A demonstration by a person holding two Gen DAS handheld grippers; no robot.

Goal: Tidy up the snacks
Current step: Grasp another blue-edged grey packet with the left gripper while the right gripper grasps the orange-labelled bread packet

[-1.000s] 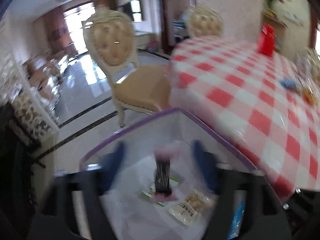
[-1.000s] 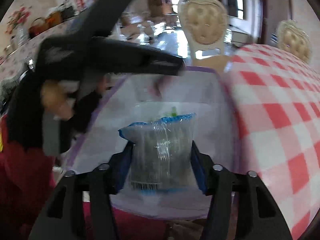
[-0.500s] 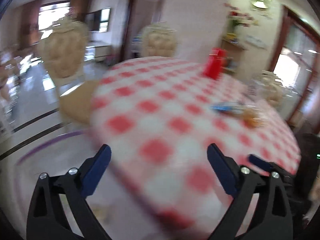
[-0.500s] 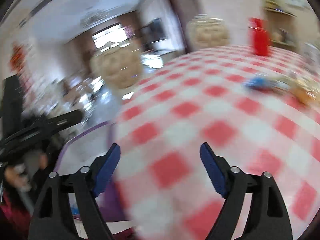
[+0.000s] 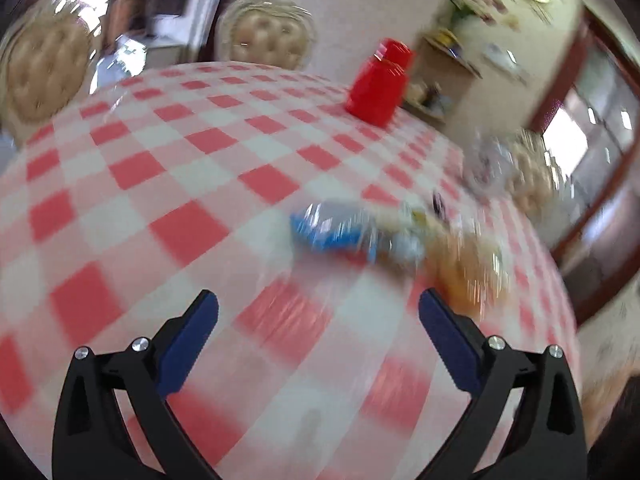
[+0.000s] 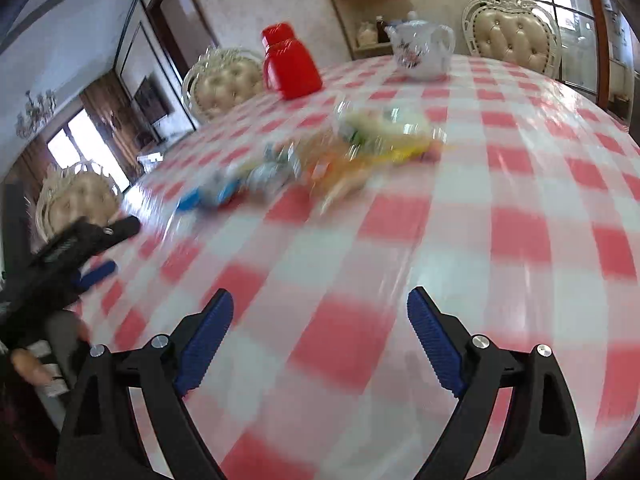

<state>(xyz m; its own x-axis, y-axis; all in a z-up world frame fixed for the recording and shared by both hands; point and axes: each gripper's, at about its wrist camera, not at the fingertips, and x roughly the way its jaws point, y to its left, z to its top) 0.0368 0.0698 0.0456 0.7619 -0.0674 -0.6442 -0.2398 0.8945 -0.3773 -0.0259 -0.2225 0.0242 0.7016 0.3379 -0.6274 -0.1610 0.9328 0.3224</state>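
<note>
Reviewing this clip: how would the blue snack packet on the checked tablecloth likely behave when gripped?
The blue snack packet looks like shiny film, so probably crinkly, floppy and somewhat slippery. It lies flat, so it should not roll. Blur hides its fill; likely light.

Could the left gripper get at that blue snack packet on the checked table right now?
Probably yes. The left gripper is open and empty, and the blue snack packet lies ahead of it with only bare checked tablecloth between. Other snacks crowd the packet's right side, and blur hides its exact edges.
</note>
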